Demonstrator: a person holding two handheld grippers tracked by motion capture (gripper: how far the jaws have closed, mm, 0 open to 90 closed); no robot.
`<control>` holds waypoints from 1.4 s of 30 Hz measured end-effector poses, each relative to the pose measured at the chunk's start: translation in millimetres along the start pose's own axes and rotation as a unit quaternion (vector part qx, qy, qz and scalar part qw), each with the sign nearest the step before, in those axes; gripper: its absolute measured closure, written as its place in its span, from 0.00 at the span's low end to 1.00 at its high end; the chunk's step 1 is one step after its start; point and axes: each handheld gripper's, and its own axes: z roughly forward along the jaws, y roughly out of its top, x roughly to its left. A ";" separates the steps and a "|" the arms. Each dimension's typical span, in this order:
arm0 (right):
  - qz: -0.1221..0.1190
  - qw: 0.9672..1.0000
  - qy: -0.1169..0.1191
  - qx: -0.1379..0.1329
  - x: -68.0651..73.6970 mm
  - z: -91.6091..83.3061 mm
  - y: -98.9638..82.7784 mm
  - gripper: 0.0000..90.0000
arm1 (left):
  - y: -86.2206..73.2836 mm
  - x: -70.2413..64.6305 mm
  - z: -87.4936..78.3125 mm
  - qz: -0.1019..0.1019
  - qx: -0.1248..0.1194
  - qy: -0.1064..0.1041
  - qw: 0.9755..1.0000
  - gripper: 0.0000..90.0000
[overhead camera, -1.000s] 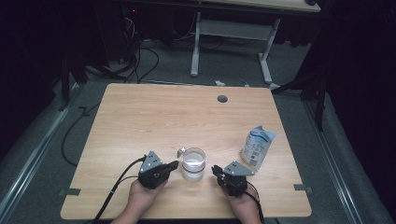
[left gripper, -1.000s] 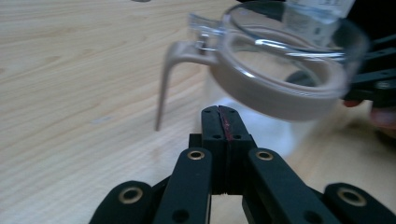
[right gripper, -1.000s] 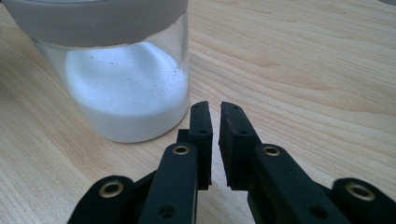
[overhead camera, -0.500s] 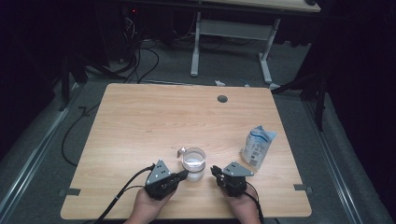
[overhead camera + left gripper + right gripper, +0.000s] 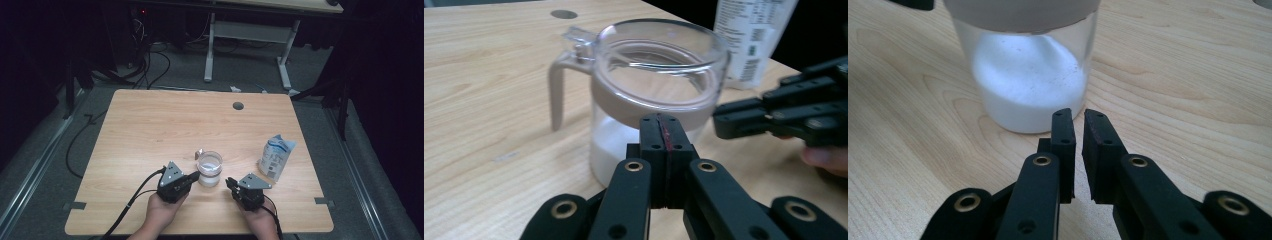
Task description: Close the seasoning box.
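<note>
Light wooden table (image 5: 165,130), pale grain, rounded corners, a round grommet hole (image 5: 238,106) near its far edge. Dark room around it: grey carpeted floor, black cables (image 5: 150,65) trailing behind the table, the white legs of a second desk (image 5: 247,37) farther back.

Clear glass jug (image 5: 209,169) stands upright near the front middle of the table. It has a greyish band below the rim and a grey handle (image 5: 557,92) on its far-left side as the high view shows it. White powder or liquid fills the lower part — which of the two I cannot tell. To its right, well apart, a white and blue carton (image 5: 274,157) stands with its top pinched open.

Left gripper (image 5: 190,178) sits just left of the jug, jaws pressed flat together with nothing between them, tips close against the glass wall (image 5: 664,131); contact uncertain. Right gripper (image 5: 231,184) rests just right of the jug, short of it — jaws nearly together, a slim gap between them (image 5: 1079,132), holding nothing. A hand (image 5: 162,215) grips each tool from the near edge.
</note>
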 end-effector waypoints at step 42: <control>-0.029 0.999 -0.016 -0.036 14.8 7.4 37.7 1.00 | -56.6 119.1 -116.0 -0.039 0.005 0.138 0.990 0.63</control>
